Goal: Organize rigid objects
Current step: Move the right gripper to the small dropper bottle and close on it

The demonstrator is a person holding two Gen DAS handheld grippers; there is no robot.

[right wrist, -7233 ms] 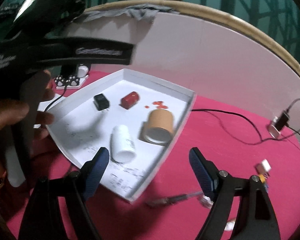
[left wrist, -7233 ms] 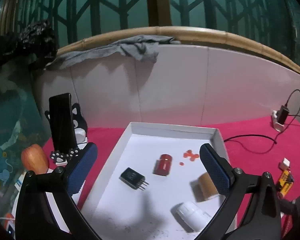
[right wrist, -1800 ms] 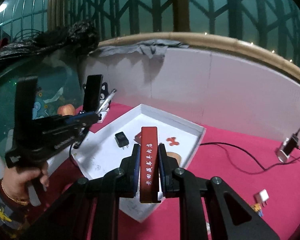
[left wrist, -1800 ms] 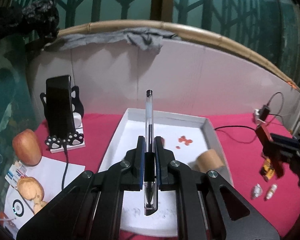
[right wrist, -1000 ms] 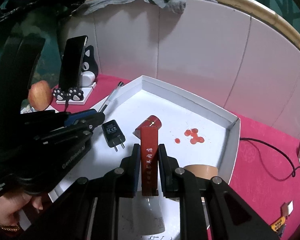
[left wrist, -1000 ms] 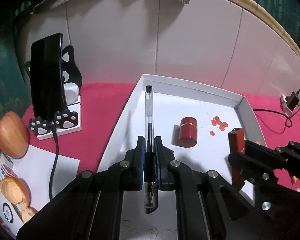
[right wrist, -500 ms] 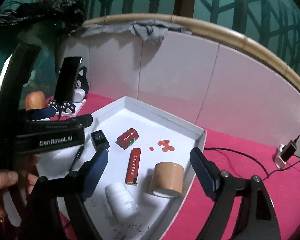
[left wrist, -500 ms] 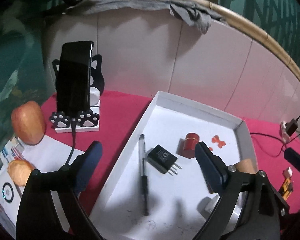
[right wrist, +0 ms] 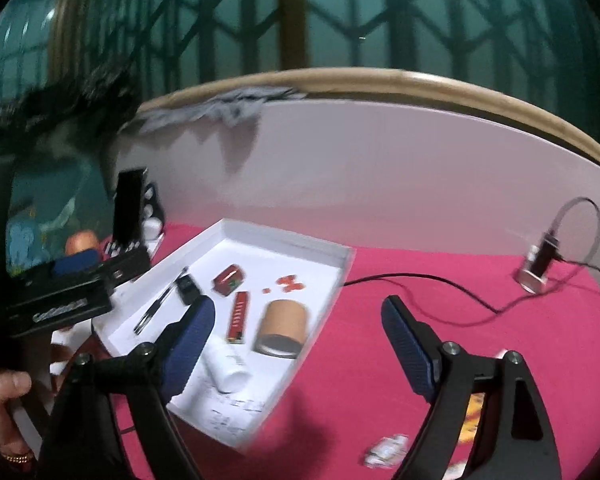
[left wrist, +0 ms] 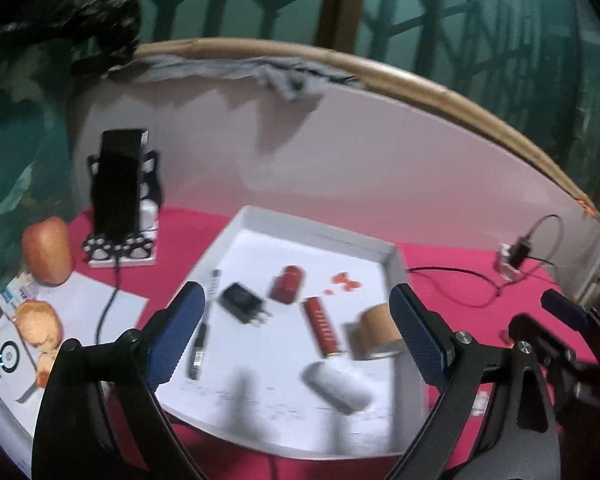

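Tray point(left wrist: 396, 264), shallow white card, holds a slim pen point(left wrist: 198, 344) and flat red bar point(left wrist: 323, 330); both grippers' ribbed blue fingers point(left wrist: 176, 336) spread, empty.

Pen point(left wrist: 198, 342) left of charger point(left wrist: 242, 307) in tray point(left wrist: 396, 258).

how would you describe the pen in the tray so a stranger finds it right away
Find the white tray on the pink cloth. Along its left edge, beside the black plug adapter, lies the pen. It is the only long, thin, dark stick there.
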